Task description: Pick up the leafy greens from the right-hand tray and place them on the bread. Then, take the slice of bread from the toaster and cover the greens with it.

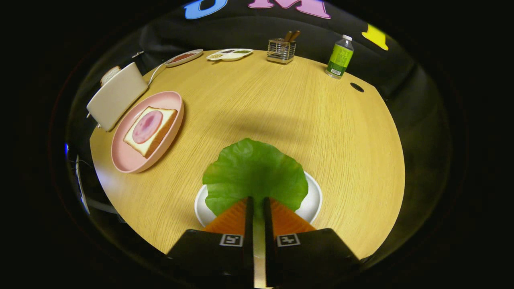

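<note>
Gripper (257,200) clamped on the leaf (254,172), over the white tray (312,202) at the desk's (281,112) near edge.
The carry should stay level toward the bread (149,130) on the pink plate (130,160) by the left edge, releasing squarely above it; the toaster (116,96) stands beyond.

Gripper (257,204) with two black housing blocks, square white-bordered marker on each, ridged wedge jaws

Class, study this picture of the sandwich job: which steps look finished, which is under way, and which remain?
Done: nothing is placed yet; the bread on the pink plate carries only a round of ham. In hand: the gripper has its fingers closed on the green leaf, above the white plate. Left: lay the leaf on the bread, then fetch the slice from the toaster to cover it.
</note>
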`<state>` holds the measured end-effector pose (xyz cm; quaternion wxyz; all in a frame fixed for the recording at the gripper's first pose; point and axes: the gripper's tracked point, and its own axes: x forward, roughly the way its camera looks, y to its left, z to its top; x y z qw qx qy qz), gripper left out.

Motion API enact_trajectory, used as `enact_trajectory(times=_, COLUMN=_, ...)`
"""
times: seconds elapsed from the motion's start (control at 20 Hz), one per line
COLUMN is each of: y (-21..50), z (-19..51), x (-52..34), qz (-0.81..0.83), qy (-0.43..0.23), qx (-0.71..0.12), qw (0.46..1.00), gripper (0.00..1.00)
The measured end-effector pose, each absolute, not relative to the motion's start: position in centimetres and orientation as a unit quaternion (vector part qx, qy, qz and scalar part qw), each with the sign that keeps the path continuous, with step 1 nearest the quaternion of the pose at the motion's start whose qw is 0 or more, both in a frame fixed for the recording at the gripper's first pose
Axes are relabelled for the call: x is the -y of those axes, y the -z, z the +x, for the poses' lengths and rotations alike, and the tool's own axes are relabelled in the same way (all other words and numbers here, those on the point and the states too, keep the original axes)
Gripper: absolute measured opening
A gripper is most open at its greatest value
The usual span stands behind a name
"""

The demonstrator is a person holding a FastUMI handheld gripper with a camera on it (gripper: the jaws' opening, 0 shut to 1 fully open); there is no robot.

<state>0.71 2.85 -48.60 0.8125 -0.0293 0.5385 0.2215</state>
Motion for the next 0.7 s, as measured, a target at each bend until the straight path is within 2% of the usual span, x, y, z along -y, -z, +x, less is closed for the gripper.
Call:
enact_trajectory(times=0.05, y=48.4, z=0.6, x=-2.8, qz=-0.038, qy=-0.221, qx=-0.539, qw=0.812, gripper=0.09)
enact_trajectory(times=0.1, y=48.0, z=0.3, x=-2.8, qz=-0.042, qy=-0.221, qx=-0.543, qw=0.809, gripper=0.07)
enact_trajectory(times=0.7, y=38.4, z=0.6, x=-3.7, qz=-0.017, qy=-0.235, qx=-0.491, qw=0.838, gripper=0.06)
